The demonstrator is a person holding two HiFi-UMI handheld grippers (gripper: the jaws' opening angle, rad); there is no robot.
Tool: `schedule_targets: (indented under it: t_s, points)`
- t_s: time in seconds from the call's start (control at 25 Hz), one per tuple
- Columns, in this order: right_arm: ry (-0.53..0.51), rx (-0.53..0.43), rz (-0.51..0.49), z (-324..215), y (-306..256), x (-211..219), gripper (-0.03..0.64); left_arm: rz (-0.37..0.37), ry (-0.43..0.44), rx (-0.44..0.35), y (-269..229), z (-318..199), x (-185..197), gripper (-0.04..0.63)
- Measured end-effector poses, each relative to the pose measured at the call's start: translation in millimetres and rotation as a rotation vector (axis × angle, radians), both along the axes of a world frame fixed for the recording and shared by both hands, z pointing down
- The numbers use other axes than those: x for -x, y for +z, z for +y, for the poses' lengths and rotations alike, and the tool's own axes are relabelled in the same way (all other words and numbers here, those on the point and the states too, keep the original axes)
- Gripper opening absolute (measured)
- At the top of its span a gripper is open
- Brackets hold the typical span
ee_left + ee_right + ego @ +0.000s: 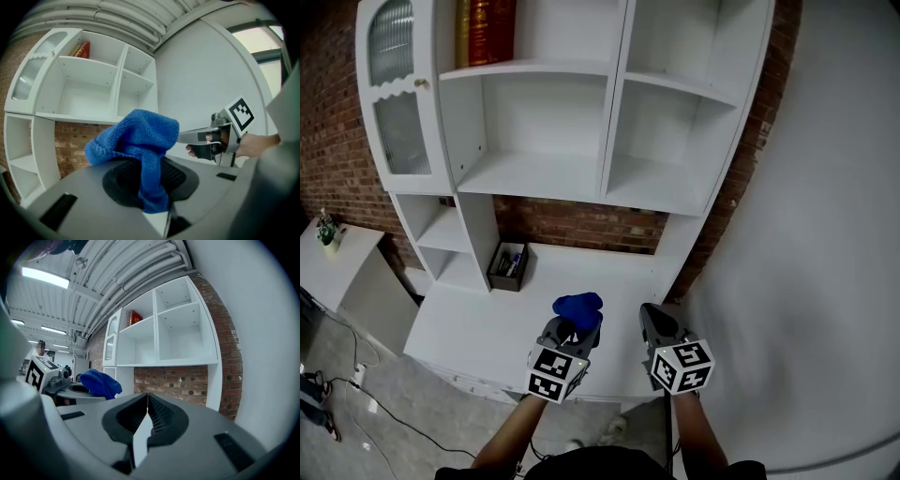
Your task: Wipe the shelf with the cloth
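- My left claw [154, 206] is clamped on the blue cloth [140, 136]. A strip of it runs down between the two jaws, and the rest bunches up in a loose lump above the tips.
- In the head view, the cloth [578, 307] sits at the far end of my left claw [574, 326], held over the white bench [478, 328] toward its right part. I cannot tell whether it touches the surface.
- My right claw [147, 404] is squeezed together, the jaw tips meeting with nothing between them.
- In the head view my right claw [649, 314] is just to the right of the left one, both pointing away from me toward the brick wall [581, 225].
- From the right gripper view, the cloth [99, 383] and my left claw [70, 389] show at the left, apart from my right jaws.
- From the left gripper view, my right claw [183, 137] reaches in from the right, its tips near the cloth's edge but not gripping it.
- The white shelf unit [553, 178] stands on the far side of the bench, its open compartments above the brick strip.
- A glass-fronted door [394, 94] closes the unit's left end.
- Red and gold items [486, 33] stand on the top shelf, left of centre.
- A small black box [508, 266] sits on the bench at the far left, against the unit's upright, well apart from the cloth.
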State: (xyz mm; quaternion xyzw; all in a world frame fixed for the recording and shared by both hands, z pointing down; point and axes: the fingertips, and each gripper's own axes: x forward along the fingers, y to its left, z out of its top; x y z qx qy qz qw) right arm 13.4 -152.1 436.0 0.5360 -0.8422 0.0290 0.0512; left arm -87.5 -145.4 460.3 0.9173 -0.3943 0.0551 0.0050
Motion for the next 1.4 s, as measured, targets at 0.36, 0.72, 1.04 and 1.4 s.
schedule_targets:
  t_s: [0.36,0.72,1.04,1.4]
  points:
    - [-0.013,-0.024,0.005,12.1,-4.9,10.4,0.02,-0.006,0.026,-0.014,0.8,10.9,-1.9,0.087]
    - [-0.02,-0.056,-0.006,20.7,-12.7,-9.1,0.02,-0.006,0.008,-0.009,-2.2,17.0,-18.0,0.087]
    - [-0.047,-0.067,-0.014,25.6,-17.9,-27.3,0.02,-0.004,-0.007,-0.028,-13.6,24.3,-41.0,0.087]
    - [-0.091,-0.078,-0.018,22.7,-22.3,-29.9,0.02,0.013,-0.041,-0.043,-21.9,22.4,-49.5,0.087]
